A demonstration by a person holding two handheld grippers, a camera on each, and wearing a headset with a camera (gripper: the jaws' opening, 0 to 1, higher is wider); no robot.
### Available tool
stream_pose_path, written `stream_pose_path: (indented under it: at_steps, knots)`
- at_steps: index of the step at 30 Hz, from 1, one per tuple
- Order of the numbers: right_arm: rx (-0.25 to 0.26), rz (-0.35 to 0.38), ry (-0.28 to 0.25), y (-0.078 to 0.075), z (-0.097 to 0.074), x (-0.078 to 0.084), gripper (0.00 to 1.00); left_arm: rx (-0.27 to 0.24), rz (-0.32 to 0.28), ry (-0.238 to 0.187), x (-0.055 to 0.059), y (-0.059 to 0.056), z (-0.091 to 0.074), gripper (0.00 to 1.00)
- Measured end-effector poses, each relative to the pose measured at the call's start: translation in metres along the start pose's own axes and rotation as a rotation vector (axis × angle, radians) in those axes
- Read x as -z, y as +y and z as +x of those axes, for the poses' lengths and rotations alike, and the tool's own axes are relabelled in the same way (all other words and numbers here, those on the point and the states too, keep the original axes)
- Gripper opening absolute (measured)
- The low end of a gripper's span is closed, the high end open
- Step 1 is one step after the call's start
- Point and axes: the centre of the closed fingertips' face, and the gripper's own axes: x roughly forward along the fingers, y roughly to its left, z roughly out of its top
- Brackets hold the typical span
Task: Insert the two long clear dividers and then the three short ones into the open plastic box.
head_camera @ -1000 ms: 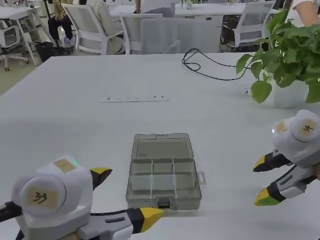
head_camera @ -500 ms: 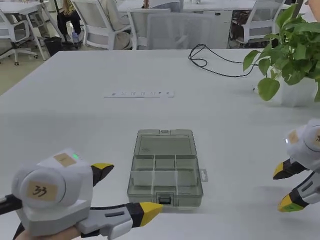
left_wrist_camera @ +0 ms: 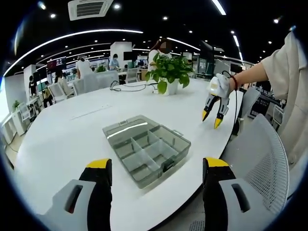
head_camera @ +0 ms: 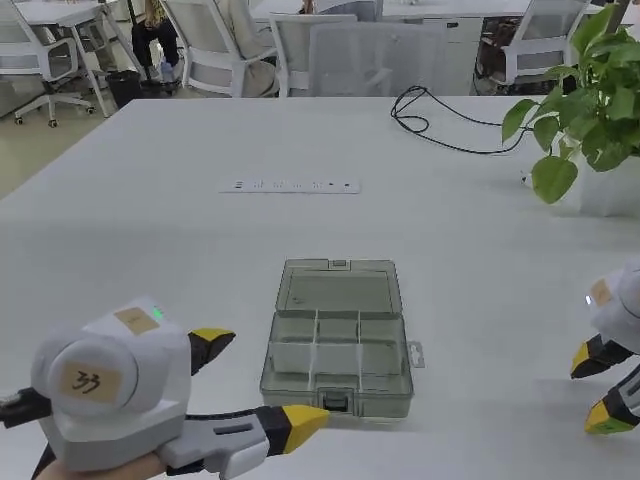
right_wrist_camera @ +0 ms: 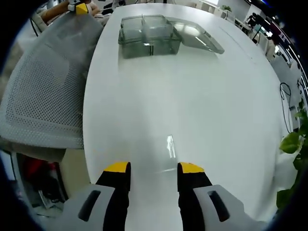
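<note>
The open clear plastic box [head_camera: 338, 372] lies on the white table [head_camera: 150, 230] with its lid [head_camera: 338, 290] folded back flat. Clear dividers [head_camera: 337, 344] stand inside it and split it into several compartments. My left gripper [head_camera: 260, 380] hovers just left of the box's front corner, open and holding nothing. In the left gripper view its jaws [left_wrist_camera: 156, 166] frame the box [left_wrist_camera: 149, 149]. My right gripper [head_camera: 592, 393] hangs open and unloaded far to the box's right, near the table's front edge. In the right gripper view the box [right_wrist_camera: 149, 33] lies far ahead of the right gripper [right_wrist_camera: 154, 168].
A potted green plant [head_camera: 590, 100] stands at the back right, with a black cable [head_camera: 440, 120] beside it. A white power strip [head_camera: 290, 185] lies beyond the box. Office chairs [head_camera: 330, 50] line the far edge. A grey mesh chair [right_wrist_camera: 43, 86] stands at the near edge.
The head camera has shifted. My right gripper has drawn away to the right of the box. My left gripper stays by the box's front left corner.
</note>
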Motion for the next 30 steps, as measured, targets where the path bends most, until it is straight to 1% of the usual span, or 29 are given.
stream_pose_path:
  at_steps: [2,5,12,15,17,19,21,24,28,29,30]
  knots:
    - [-0.005,-0.009,0.002,0.000,0.001,0.000,0.40,-0.002,0.000,0.002,0.000,0.001,0.000,0.77]
    - [-0.005,-0.033,0.021,-0.001,0.003,0.003,0.39,-0.003,0.001,0.006,0.001,0.001,0.000,0.77]
    - [-0.027,-0.037,0.012,0.002,0.004,0.002,0.37,-0.005,0.000,0.001,-0.001,0.001,0.001,0.76]
    - [-0.028,-0.039,0.011,0.005,0.003,0.000,0.37,-0.003,0.006,0.003,-0.001,0.000,0.000,0.76]
    - [-0.026,-0.047,0.009,0.007,0.002,-0.002,0.33,-0.004,0.006,0.003,-0.001,0.000,0.000,0.75]
    - [-0.027,-0.041,0.005,0.009,0.001,-0.004,0.33,-0.005,0.008,0.003,-0.001,0.000,0.000,0.75]
    - [-0.025,-0.043,0.007,0.012,0.000,-0.006,0.33,-0.008,0.007,0.004,0.000,0.001,-0.001,0.75]
    - [-0.019,-0.034,0.011,0.013,-0.001,-0.007,0.33,-0.007,-0.005,-0.013,-0.003,0.001,-0.001,0.76]
    - [-0.001,-0.018,0.002,0.014,-0.004,-0.007,0.32,-0.009,-0.004,-0.018,-0.005,0.003,-0.001,0.75]
    - [0.005,-0.016,0.001,0.015,-0.004,-0.007,0.32,-0.008,-0.001,-0.018,-0.005,0.002,-0.001,0.75]
    - [0.010,-0.015,0.000,0.011,-0.003,-0.005,0.32,-0.007,0.002,-0.017,-0.005,0.002,-0.001,0.74]
